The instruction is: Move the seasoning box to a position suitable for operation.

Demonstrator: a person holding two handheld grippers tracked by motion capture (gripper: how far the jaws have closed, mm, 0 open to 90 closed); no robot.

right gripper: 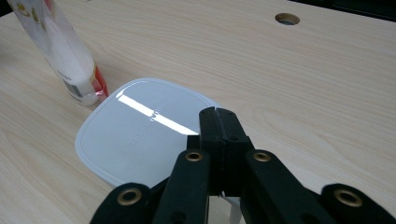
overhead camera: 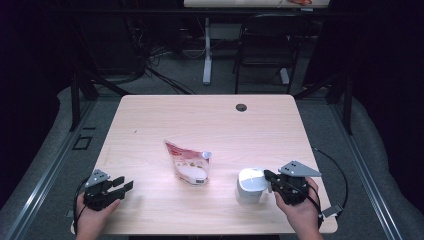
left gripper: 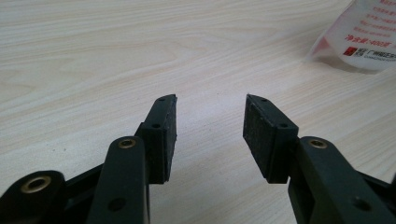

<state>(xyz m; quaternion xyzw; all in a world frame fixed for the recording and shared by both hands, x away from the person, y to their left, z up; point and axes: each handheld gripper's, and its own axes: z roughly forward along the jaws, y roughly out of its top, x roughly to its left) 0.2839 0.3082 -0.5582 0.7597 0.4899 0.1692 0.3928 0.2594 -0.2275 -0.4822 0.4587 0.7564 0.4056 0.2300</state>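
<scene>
Your right gripper [overhead camera: 270, 176] hangs clenched over the white container; your left gripper [overhead camera: 121, 184] waits released on bare wood.

The white container [overhead camera: 251, 184] stands at five o'clock on the table [overhead camera: 210, 115], right jaws pressed together, grasping nothing, above its lid edge, probably ready to push. The red-and-white pouch [overhead camera: 188, 162] at its ten o'clock stays apart, blocking nothing.

A pale wooden tabletop [overhead camera: 210, 120] with a round cable hole [overhead camera: 241, 107] stands on grey carpet [overhead camera: 170, 82]. Behind it, a black chair [overhead camera: 265, 45] and a white desk leg [overhead camera: 207, 50] sit in dim surroundings, cables [overhead camera: 150, 60] tangled on the floor.
</scene>
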